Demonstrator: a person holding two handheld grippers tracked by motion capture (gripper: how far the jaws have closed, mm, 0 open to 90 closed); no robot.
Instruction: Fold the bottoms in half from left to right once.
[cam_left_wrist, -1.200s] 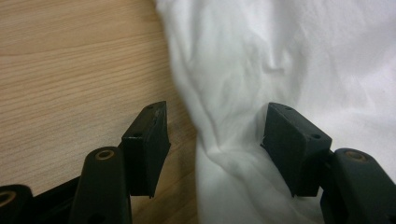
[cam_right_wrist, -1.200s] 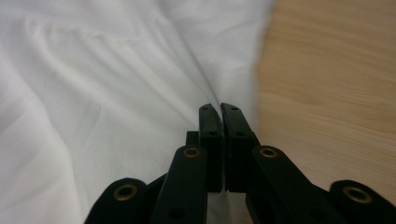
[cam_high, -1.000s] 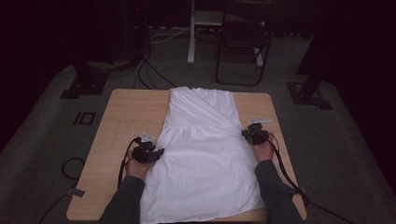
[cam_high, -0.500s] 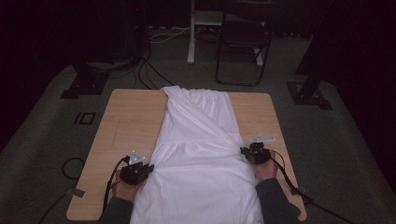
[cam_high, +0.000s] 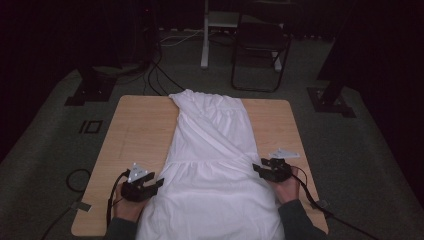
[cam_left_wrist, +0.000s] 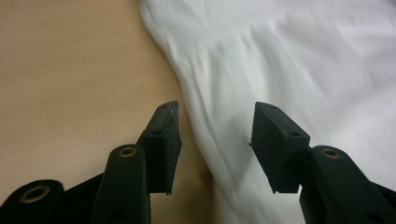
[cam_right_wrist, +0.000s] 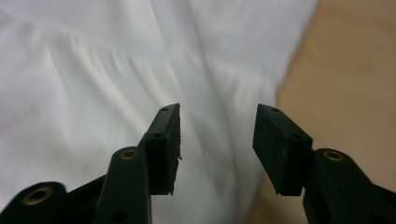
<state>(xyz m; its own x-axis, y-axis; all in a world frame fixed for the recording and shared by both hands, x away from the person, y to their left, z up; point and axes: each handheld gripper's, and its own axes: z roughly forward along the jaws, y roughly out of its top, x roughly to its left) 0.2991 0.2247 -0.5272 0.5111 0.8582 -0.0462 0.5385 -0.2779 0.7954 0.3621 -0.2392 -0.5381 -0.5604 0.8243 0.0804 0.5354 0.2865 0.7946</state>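
Because the white dress (cam_high: 215, 165) is lying thin, soft and light between my two grippers, I am expecting it to sag, slide and bunch wherever I pinch, so I am favouring its gathered side edges. The left gripper (cam_high: 150, 184) and right gripper (cam_high: 261, 169) are just opening, standing half wide, gripping nothing, each over a dress edge on the wooden table (cam_high: 135, 125).
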